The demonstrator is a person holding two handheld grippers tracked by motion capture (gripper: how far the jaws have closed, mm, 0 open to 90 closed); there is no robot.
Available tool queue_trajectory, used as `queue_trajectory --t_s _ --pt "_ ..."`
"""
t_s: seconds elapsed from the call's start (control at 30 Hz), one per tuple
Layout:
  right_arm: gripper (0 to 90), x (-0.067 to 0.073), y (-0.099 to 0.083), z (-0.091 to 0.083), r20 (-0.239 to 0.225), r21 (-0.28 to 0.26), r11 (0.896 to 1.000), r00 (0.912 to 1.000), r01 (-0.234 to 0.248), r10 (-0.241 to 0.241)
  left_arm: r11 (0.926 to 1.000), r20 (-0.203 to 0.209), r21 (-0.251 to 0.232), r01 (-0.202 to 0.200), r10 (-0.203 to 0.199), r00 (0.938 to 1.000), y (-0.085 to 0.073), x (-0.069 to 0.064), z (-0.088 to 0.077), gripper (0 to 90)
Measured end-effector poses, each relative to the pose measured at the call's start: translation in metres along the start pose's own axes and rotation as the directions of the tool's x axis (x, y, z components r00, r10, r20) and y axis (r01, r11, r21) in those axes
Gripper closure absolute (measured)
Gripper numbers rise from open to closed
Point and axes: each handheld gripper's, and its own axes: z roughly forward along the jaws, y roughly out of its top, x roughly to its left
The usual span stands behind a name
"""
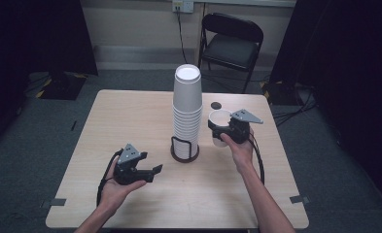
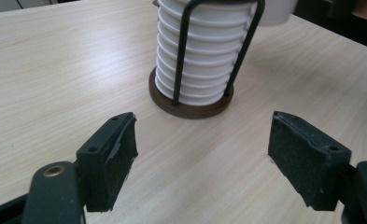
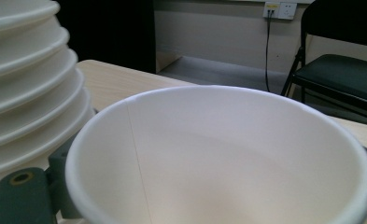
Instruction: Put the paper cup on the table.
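A tall stack of white paper cups (image 1: 187, 107), bottoms up, stands in a black wire holder with a round brown base (image 1: 184, 154) at the middle of the wooden table (image 1: 130, 121). My right gripper (image 1: 222, 132) is shut on a single white paper cup (image 1: 219, 119), mouth up, just right of the stack. In the right gripper view that cup (image 3: 218, 154) is close up, with the stack (image 3: 27, 84) at its left. My left gripper (image 1: 152, 174) rests open and empty at the front left; its pads (image 2: 120, 154) point toward the holder base (image 2: 190, 109).
A black folding chair (image 1: 232, 41) stands behind the table's far edge, below a wall outlet (image 1: 182, 6). A small dark round mark (image 1: 216, 105) lies on the table beyond the held cup. Dark curtains flank both sides.
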Motion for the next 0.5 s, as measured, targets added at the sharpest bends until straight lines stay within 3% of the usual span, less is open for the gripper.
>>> queue_trajectory --t_s 0.07,0.5 --pt "12.0 -0.003 0.0 0.005 0.026 -0.004 1.0 0.9997 -0.001 0.001 0.9999 0.002 0.01 -0.007 0.007 1.0 0.0 0.0 0.0 22.9" --pt "11.5 -0.02 -0.014 0.035 0.084 0.035 0.999 0.9961 -0.028 0.025 0.9998 0.001 0.012 0.016 -0.016 0.9999 -0.006 0.004 0.001 22.0"
